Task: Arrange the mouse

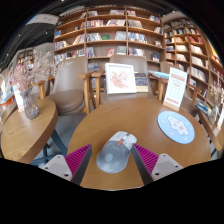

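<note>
A white and grey mouse [113, 154] with an orange mark near its wheel sits between my gripper's [113, 160] two fingers. The pink pads [80, 158] press on its left and right sides. The mouse is over the near edge of a round wooden table [120, 122]. A round pale-blue mouse mat [176, 126] with a white pattern lies on the same table, beyond the fingers and to the right.
A second round wooden table [25, 130] stands to the left. A chair [70, 85], a stand with a picture book [121, 77] and an upright card [175, 88] lie beyond the table. Bookshelves [110, 35] line the back wall.
</note>
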`<state>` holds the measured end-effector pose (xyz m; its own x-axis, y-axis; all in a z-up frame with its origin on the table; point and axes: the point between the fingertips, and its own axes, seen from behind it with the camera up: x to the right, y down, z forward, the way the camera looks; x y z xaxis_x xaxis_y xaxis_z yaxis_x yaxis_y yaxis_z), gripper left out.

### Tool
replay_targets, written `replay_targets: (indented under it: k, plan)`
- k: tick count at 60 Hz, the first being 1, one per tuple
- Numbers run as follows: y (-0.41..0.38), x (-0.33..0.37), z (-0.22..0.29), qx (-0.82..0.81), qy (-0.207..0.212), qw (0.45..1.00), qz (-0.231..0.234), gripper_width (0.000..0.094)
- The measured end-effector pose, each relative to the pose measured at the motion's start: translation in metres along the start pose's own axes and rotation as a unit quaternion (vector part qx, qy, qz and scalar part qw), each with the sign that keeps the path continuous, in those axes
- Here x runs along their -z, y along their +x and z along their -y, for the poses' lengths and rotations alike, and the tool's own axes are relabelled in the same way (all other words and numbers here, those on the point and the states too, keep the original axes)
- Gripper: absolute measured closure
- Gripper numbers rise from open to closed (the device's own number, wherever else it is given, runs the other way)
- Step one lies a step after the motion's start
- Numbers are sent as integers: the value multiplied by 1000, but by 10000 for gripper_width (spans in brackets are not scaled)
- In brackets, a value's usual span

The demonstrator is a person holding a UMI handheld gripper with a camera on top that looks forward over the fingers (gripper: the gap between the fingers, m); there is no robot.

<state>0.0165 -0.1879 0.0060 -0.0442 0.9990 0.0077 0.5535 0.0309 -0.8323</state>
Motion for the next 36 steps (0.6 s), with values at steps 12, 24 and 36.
replay_targets:
  k: [12,24,36]
  plan:
    - [-4,-26,10,4,-14,1000,4,86]
    - [-10,-43,15,10,-22,1000,6,85]
    - [-7,-50,12,7,-30,1000,1,184]
